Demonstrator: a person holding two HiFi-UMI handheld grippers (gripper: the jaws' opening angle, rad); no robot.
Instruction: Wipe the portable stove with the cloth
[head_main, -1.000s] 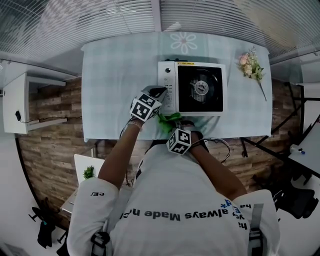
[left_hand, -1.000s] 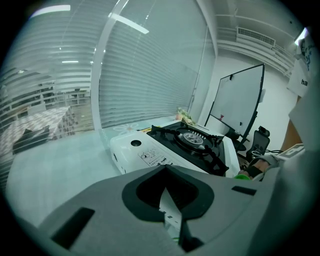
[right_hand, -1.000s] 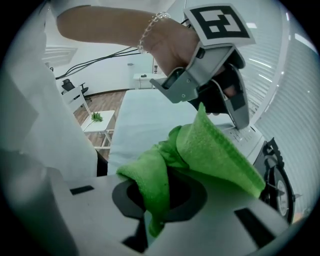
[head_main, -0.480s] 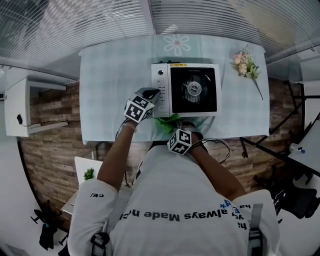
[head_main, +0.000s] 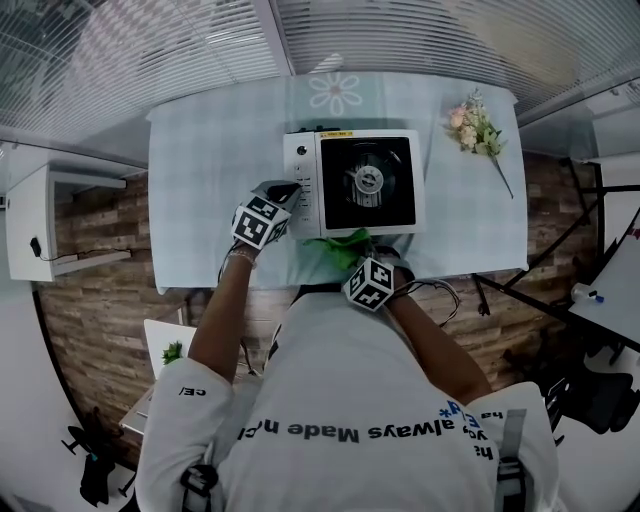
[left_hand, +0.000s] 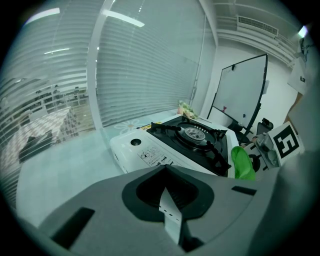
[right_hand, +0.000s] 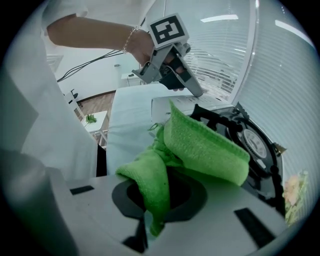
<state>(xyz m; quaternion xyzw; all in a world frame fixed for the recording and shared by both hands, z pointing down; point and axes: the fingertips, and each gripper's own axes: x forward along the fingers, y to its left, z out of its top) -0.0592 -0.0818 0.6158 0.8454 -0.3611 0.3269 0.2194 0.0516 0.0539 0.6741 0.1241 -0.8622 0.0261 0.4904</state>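
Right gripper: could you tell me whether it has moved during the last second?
Yes: the right gripper, shut on the cloth, shifted rightward along the portable stove's near edge.

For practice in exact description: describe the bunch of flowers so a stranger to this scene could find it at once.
Find the table with the pale checked cover and the white portable stove at its middle. To the stove's right, near the far right corner, lies the bunch of flowers. Alone among its neighbours it has pink and cream blooms on a thin stem.
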